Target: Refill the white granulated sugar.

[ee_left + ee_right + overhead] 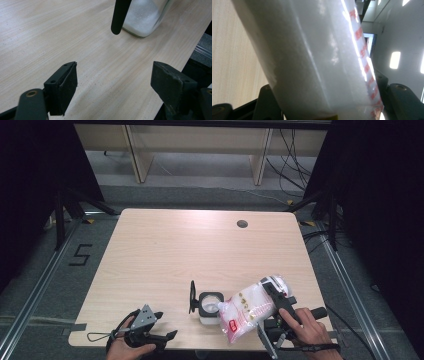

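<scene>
Jaws of the right gripper (267, 312) clamp a translucent plastic bag of white granules with red print (248, 312), tilted mouth-down over the square clear glass jar with hinged black lid (210, 306) at the near edge of the pale wooden counter (200, 250). Left gripper (167, 325) jaws stand wide apart, holding nothing, near the jar. White granules already lie in the jar; pouring seems under way, closing the lid remains.

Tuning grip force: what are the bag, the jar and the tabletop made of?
Bag: thin clear plastic film, glossy; highlights and red print show, white powder inside. Jar: looks like clear glass, maybe rigid plastic; thick see-through walls, with a black hinged lid. Tabletop: pale wood-grain surface, matte, probably laminate.
</scene>
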Motion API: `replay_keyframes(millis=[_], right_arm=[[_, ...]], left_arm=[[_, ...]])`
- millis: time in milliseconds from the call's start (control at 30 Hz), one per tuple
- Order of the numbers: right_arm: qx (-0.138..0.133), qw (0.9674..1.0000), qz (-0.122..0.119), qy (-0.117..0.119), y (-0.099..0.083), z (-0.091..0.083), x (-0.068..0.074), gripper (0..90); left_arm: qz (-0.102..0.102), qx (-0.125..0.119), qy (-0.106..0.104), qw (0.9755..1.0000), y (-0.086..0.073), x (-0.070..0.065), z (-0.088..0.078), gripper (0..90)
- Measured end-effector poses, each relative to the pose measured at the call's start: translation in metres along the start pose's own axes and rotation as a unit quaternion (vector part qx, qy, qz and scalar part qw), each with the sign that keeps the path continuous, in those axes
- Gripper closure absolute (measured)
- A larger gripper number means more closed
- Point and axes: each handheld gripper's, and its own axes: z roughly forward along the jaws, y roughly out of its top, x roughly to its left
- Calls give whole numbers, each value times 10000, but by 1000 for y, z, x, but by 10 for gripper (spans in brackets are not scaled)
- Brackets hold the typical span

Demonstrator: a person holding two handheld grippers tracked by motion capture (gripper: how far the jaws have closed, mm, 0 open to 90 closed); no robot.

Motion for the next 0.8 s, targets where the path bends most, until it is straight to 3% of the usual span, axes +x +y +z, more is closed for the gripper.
replay_keyframes(millis=[33, 67, 100, 133, 167, 200, 233, 267, 300, 333, 433, 500, 533, 567, 600, 800], right_arm=[[0, 10000, 4, 31, 0, 0, 0, 416], [29, 9996, 265, 67, -1, 1, 4, 416], [59, 9996, 262, 89, -1, 0, 4, 416], [-65, 9999, 64, 77, -1, 2, 1, 416], [0, 9993, 357, 109, -3, 2, 5, 417], [-16, 9996, 239, 127, -3, 2, 3, 417], [-38, 9993, 348, 151, -4, 3, 5, 417], [-73, 9997, 178, 132, -4, 4, 3, 418], [-44, 9989, 431, 152, -6, 3, 6, 418], [-16, 9986, 501, 182, -6, 3, 7, 418], [-67, 9991, 372, 181, -6, 4, 5, 418], [-48, 9987, 481, 188, -7, 4, 7, 419], [-116, 9994, 269, 173, -7, 5, 4, 419], [-58, 9984, 513, 220, -7, 5, 8, 420], [-29, 9982, 551, 250, -8, 5, 9, 422], [29, 9994, 253, 245, -6, 6, 10, 436]], left_arm=[[105, -17, -7, 9999, 0, 1, 0, 207], [107, -17, -6, 9999, 0, 1, 0, 207], [108, -12, -11, 9999, 0, 1, 0, 207], [102, -17, -11, 9999, 0, 1, 0, 207], [107, -16, -9, 9999, 0, 1, 0, 207], [108, -14, -10, 9999, 0, 1, 0, 207], [106, -13, -14, 9999, 0, 1, 0, 207], [150, 24, -3, 9999, 1, 2, -1, 207], [151, 31, 0, 9999, 1, 2, -1, 207], [109, -10, -11, 9999, 0, 1, 0, 207], [101, -15, -13, 9999, 0, 1, 0, 207], [110, -17, -8, 9999, 0, 1, 0, 207], [104, -16, -10, 9999, 0, 1, 0, 207], [107, -12, -11, 9999, 0, 1, 0, 207], [106, -17, -7, 9999, 0, 1, 0, 207], [106, -17, -10, 9999, 0, 1, 0, 207]])
